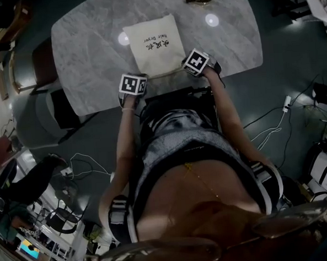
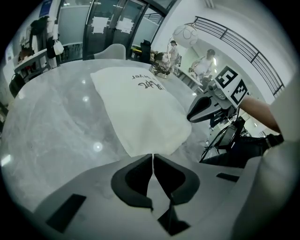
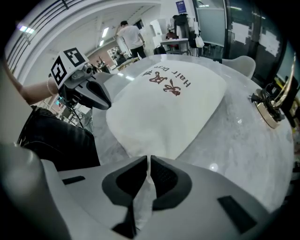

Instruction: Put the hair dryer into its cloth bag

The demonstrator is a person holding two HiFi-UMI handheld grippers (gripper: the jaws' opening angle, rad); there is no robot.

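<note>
Both tools, left gripper (image 1: 133,86) and right gripper (image 1: 198,61), sit at 7 and 5 o'clock of the cloth bag (image 1: 154,45) on the marble table (image 1: 86,43). Left gripper view: jaws clamp the bag's corner. Right gripper view: jaws pinch its white fabric.

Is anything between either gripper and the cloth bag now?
Nothing visible. The left gripper and the right gripper are each shut on the near edge of the cloth bag, fabric between their jaws. No hair dryer is in view.
</note>
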